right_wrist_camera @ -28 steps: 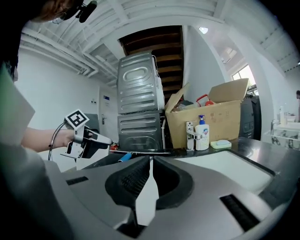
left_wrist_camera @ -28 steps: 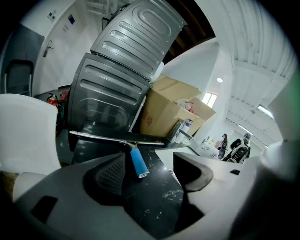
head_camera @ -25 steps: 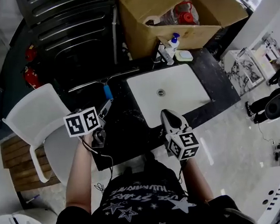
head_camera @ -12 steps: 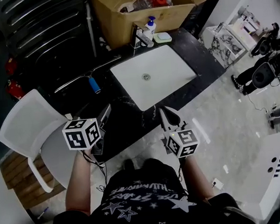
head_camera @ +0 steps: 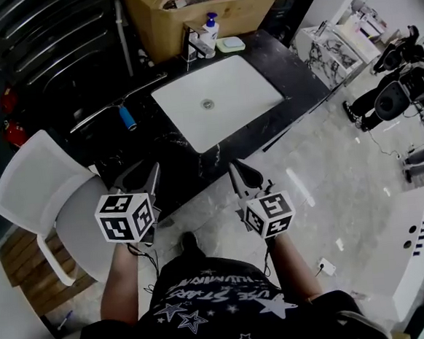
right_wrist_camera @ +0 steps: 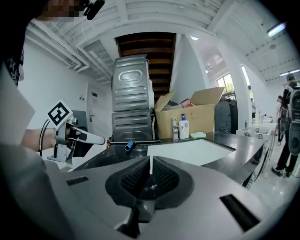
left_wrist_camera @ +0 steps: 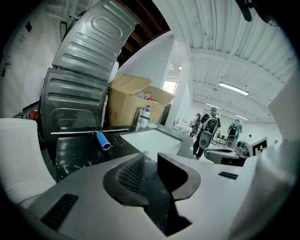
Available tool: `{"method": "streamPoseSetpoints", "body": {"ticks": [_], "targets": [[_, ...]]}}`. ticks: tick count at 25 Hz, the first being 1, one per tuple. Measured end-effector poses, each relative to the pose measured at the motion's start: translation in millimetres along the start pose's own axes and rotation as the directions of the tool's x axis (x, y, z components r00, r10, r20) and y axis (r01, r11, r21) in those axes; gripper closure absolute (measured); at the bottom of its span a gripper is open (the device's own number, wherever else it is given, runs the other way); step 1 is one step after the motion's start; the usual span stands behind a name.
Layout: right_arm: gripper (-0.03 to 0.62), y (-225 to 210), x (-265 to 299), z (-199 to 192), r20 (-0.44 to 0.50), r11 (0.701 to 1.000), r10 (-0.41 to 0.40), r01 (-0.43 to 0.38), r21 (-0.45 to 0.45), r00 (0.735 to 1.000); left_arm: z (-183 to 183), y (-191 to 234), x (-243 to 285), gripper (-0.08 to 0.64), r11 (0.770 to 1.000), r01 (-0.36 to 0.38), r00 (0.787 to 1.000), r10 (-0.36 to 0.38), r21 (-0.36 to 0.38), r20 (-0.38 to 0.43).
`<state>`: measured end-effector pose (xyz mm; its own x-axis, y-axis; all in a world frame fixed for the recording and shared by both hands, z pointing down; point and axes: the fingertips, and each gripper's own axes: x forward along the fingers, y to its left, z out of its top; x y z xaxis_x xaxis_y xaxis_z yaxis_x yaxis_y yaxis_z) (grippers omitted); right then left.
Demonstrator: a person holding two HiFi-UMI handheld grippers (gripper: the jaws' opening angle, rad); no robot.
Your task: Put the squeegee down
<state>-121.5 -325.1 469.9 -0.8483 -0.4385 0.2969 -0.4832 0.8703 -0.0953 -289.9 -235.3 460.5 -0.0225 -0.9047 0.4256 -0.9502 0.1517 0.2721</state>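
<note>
The squeegee point(head_camera: 123, 111), a long blade with a blue handle, lies flat on the black counter point(head_camera: 167, 158) left of the sink. It also shows in the left gripper view as the squeegee point(left_wrist_camera: 101, 139) and in the right gripper view as the squeegee point(right_wrist_camera: 129, 146). Nothing touches it. My left gripper point(head_camera: 145, 175) hangs off the counter's near edge, well short of it; its jaws are closing, with a narrow gap and nothing between them point(left_wrist_camera: 150, 159). My right gripper point(head_camera: 235, 169) is held over the floor in front of the sink, its tips together and empty point(right_wrist_camera: 150, 165).
A white sink point(head_camera: 194, 130) is set in the counter. A soap bottle point(head_camera: 207, 28) and a cardboard box point(head_camera: 185, 17) stand behind it. A white chair point(head_camera: 41, 186) is at the left, a grey metal appliance point(head_camera: 55, 38) at the back. People stand far right point(left_wrist_camera: 208, 131).
Both grippers have drawn back from the counter toward the person's body. The left jaws have narrowed. The squeegee stays where it lay on the counter.
</note>
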Motion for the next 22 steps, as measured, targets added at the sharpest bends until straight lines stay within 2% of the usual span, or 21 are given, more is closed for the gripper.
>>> {"method": "streamPoseSetpoints", "body": {"ticks": [2,5,8,16,22], "targets": [[0.54,0.2,-16.1,-4.9,0.002,1.0,0.003,-0.003,0.006,1.0,-8.3,-13.3,-7.7,0.505,1.0,-0.01,1.0,0.01,0.007,-0.003],[0.54,1.1,-45.1,-12.0,0.016,1.0,0.007,-0.007,0.025,1.0,-21.1,-35.0,-23.7,0.537,0.999,-0.032,0.999,0.032,0.015,0.009],[0.54,5.0,-77.9,-19.0,0.025,1.0,0.012,-0.013,0.028,1.0,-33.7,-59.5,-43.2,0.54,0.999,-0.041,0.999,0.04,0.014,0.027],[0.54,16.6,-157.0,-36.0,0.033,0.999,0.022,-0.023,0.039,0.999,-67.8,-121.9,-91.4,0.54,0.999,-0.037,0.999,0.037,0.034,0.018],[0.54,20.1,-229.0,-66.5,0.037,0.999,0.021,-0.023,0.042,0.999,-107.1,-178.8,-132.0,0.54,0.998,-0.038,0.999,0.035,0.059,0.035]]}}
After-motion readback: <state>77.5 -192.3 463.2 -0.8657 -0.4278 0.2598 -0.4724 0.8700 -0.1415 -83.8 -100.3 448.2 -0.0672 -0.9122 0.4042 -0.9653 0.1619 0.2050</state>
